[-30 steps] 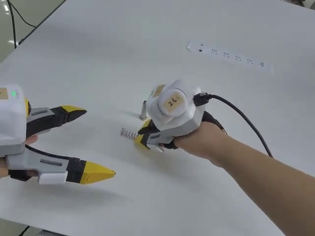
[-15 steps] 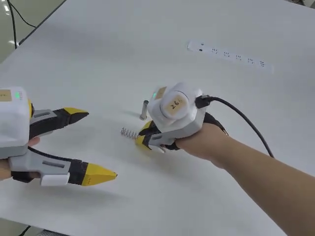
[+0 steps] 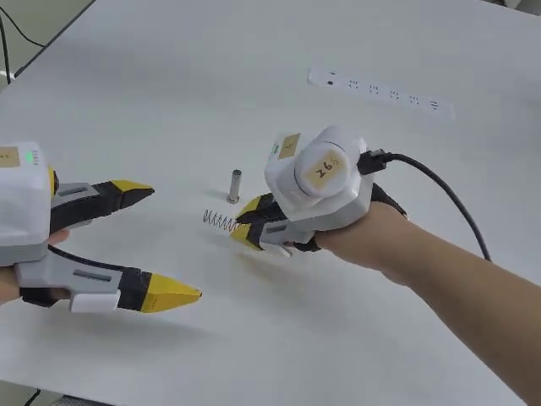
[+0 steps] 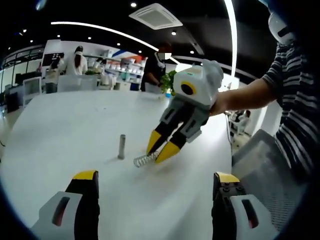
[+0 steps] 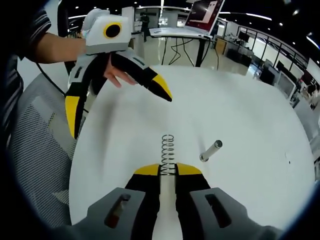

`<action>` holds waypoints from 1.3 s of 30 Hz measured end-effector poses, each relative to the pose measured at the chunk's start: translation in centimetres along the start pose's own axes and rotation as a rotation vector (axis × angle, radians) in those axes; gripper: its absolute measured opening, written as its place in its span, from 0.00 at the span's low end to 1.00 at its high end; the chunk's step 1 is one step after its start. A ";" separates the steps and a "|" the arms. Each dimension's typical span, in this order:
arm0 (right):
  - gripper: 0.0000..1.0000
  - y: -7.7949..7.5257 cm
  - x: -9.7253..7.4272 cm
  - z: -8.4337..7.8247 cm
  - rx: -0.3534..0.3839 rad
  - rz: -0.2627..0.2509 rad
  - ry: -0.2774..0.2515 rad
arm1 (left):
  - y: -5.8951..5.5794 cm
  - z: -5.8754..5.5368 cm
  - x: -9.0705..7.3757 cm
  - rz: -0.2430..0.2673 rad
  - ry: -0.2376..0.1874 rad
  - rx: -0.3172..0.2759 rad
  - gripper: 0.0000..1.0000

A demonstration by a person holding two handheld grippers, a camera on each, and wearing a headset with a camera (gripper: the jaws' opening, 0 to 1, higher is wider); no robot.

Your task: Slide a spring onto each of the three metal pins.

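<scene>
My right gripper (image 3: 240,229) is shut on one end of a small coil spring (image 3: 219,222), which sticks out level to the left, low over the white table (image 3: 169,93). Just beyond the spring, a short metal pin (image 3: 234,186) stands upright, apart from it. In the right gripper view the spring (image 5: 168,147) points forward from my closed tips (image 5: 167,170), with the pin (image 5: 211,150) to the right. My left gripper (image 3: 176,243) is held open with nothing in it, left of the spring. From there I see the spring (image 4: 145,160), the pin (image 4: 121,146) and the right gripper (image 4: 162,150).
A white power strip (image 3: 380,91) lies flat at the far side of the table. The right gripper's black cable (image 3: 439,194) runs back along the person's forearm. The table's left edge (image 3: 42,59) is nearby.
The right gripper's body has swung to the right, uncovering the pin. The spring stays in its jaws, next to the pin. The left gripper has barely moved.
</scene>
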State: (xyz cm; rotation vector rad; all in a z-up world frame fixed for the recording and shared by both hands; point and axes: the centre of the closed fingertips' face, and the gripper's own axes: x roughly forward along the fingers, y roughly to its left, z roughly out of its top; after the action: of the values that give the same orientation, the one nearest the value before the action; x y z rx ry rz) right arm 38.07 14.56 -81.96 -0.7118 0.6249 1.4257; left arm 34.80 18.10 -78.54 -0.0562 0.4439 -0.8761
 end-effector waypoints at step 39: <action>0.07 2.1 -4.5 -1.4 -0.101 -0.003 0.016 | -2.4 1.6 4.4 -0.172 -0.002 0.093 0.53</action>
State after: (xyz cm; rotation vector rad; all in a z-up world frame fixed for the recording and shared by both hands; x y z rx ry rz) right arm 35.72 10.62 -79.58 -0.8036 0.5667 1.4585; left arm 36.12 13.01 -78.12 -0.0094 0.4002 -1.0653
